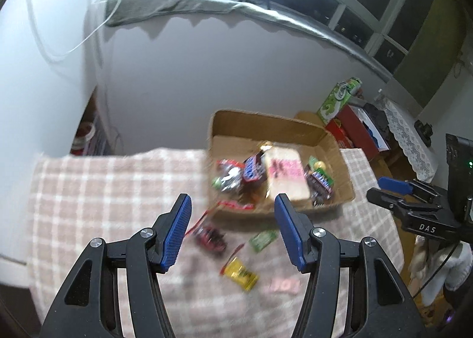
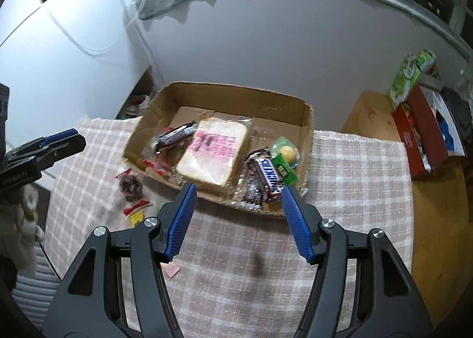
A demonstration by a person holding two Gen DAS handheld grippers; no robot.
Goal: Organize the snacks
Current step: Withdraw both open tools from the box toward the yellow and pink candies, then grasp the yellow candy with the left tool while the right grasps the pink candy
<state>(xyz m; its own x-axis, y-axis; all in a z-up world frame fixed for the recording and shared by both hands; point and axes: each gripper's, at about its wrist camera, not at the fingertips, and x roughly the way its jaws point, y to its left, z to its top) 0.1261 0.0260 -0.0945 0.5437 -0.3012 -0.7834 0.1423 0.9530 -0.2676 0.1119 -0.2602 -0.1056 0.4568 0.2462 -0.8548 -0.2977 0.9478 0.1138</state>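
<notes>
both of my hand-held grippers are spread apart with nothing between the blue pads. left hand-held gripper point(image 1: 232, 200) hangs over the checked cloth point(image 1: 103, 190) on the desk, and just ahead of its tips lie the loose snacks: a dark red packet point(image 1: 210, 238), a green wrapper point(image 1: 262, 240) and a yellow packet point(image 1: 241, 274), all a bit blurry. beyond them, slightly to its right, sits the cardboard box point(image 1: 266, 122). right hand-held gripper point(image 2: 238, 190) points straight at that cardboard box point(image 2: 236, 95), its tips just short of the near wall. inside i can see a bagged slice of bread point(image 2: 214, 154) in the middle, a snickers bar point(image 2: 269, 174) to its right, a green candy with a yellow ball point(image 2: 286, 154) further right, and more wrappers to the left of the bread. off to the right hand-held gripper's left, a couple of packets rest on the cloth outside the box.
</notes>
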